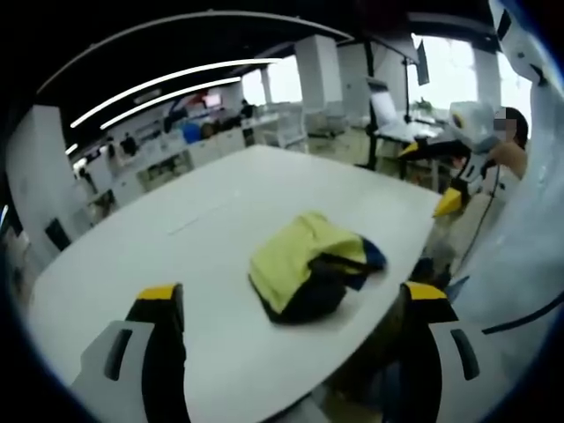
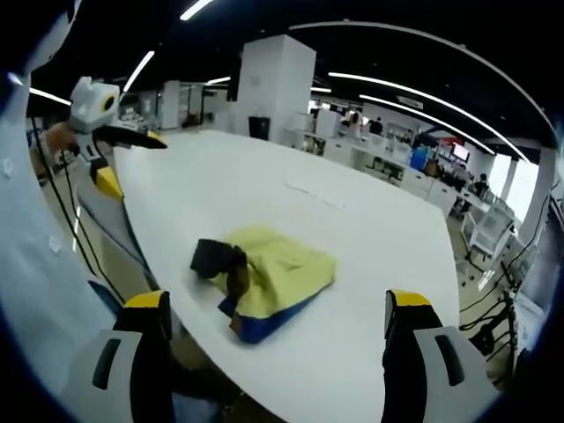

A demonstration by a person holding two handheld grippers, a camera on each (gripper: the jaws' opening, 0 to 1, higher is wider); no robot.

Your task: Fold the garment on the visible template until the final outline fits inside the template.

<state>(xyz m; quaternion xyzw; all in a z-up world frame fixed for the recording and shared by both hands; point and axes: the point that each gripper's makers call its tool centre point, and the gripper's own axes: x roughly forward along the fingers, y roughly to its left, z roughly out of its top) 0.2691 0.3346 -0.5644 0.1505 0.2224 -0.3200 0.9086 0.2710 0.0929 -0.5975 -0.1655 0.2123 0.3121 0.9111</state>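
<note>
Fingers spread wide on both sides, gripping nothing: left gripper (image 1: 291, 308) hanging open over the near table edge, right gripper (image 2: 278, 322) likewise wide and empty.

Sitting ahead of both pairs of fingers, the big white table (image 1: 203, 220), broad and mostly bare. Lying on it, just beyond the fingertips and roughly between them, the garment (image 1: 308, 264), a crumpled heap of yellow with dark and blue parts, close to the table's near edge. Looking at it through the right gripper view, dark part bunched toward the left finger, yellow spreading toward the right.

Judging progress: barely begun, or not begun. Showing no flat fold, only a loose bundle. Failing to make out any template outline on the white top; only faint marks farther out past the heap. Leaving, by the look of it, everything: spreading, folding, fitting the outline.

Showing beyond the left view's right finger, the other gripper raised, and a person's white sleeve (image 1: 529, 238) alongside. Crowding the background well beyond the fingers: desks, pillars, bright windows. Nothing blocking the way to the heap itself.
</note>
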